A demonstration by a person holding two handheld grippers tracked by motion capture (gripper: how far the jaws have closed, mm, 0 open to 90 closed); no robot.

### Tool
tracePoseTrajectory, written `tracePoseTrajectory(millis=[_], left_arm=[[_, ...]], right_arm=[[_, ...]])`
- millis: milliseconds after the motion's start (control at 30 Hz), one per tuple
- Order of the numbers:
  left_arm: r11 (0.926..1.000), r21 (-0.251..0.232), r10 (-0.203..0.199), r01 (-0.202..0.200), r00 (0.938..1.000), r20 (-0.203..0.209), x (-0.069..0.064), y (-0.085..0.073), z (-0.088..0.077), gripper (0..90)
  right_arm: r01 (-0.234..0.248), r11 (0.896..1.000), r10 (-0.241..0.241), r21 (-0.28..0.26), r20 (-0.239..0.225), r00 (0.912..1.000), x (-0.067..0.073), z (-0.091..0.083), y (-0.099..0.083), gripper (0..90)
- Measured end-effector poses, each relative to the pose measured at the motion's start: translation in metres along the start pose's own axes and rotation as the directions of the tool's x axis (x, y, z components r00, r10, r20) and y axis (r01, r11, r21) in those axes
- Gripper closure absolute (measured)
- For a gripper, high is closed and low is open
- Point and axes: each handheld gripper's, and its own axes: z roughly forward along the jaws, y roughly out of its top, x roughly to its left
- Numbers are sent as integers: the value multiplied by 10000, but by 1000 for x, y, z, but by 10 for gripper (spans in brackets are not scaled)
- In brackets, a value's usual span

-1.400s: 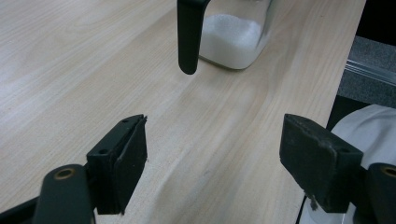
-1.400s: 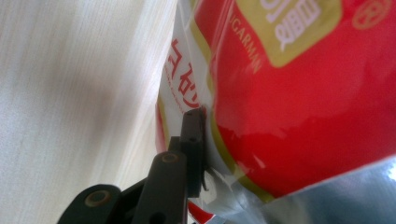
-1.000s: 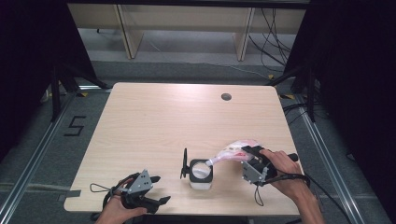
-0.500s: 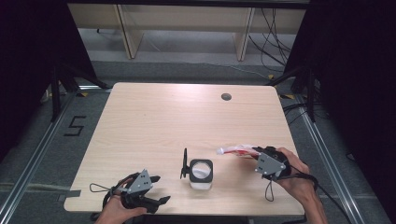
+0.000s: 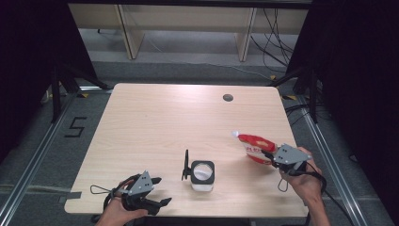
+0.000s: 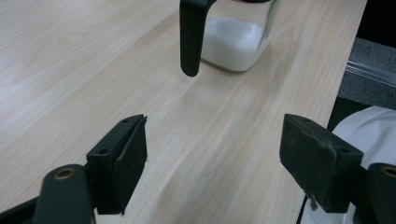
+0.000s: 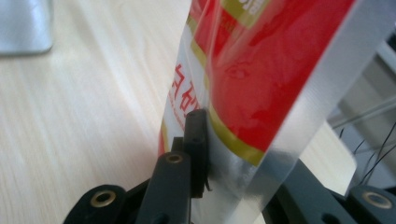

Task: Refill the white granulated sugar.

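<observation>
Left side of the high view: the left gripper rests at the near-left corner of the table, held in the person's left hand. In the left gripper view its jaws stand wide apart with only bare wood between them; the black handle of the glass jar hangs ahead of them, well clear of both pads.

Centre: the glass jar stands upright near the front edge, its black handle toward the left gripper. White granules fill its lower part.

Right side: the right gripper sits near the right edge of the table, jaws clamped on the red and white pouch. In the right gripper view the pouch rises between the jaws, one black pad pressed flat on its clear lower band; the opposite pad is hidden behind the film. The pouch's narrow white end points toward the table's middle, seemingly raised off the wood, though blur leaves this uncertain.
</observation>
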Motion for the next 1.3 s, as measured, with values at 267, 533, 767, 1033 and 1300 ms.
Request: tracePoseTrajectory(millis=[267, 533, 767, 1033, 1300], left_arm=[[9999, 110, 40, -41, 10000, 31, 1, 1, -1, 229], [9999, -48, -137, 137, 9999, 62, 0, 1, -1, 228], [10000, -38, -43, 43, 10000, -21, 1, 1, -1, 227], [9998, -91, -154, 155, 9999, 57, -1, 1, 0, 226], [9999, -64, -131, 131, 9999, 19, 1, 3, -4, 227]], right_arm=[[-2002, 9773, 2018, -695, 168, 9793, -4, -8, -26, 777], [-3357, 9352, 3412, -1126, 337, 9394, -3, -14, -43, 774], [-3881, 9156, 3952, -1054, 577, 9168, -1, -16, -45, 611], [-5166, 8506, 5248, -980, 974, 8457, 16, -29, -53, 402], [-5327, 8416, 5401, -897, 1339, 8309, 35, -38, -49, 347]])
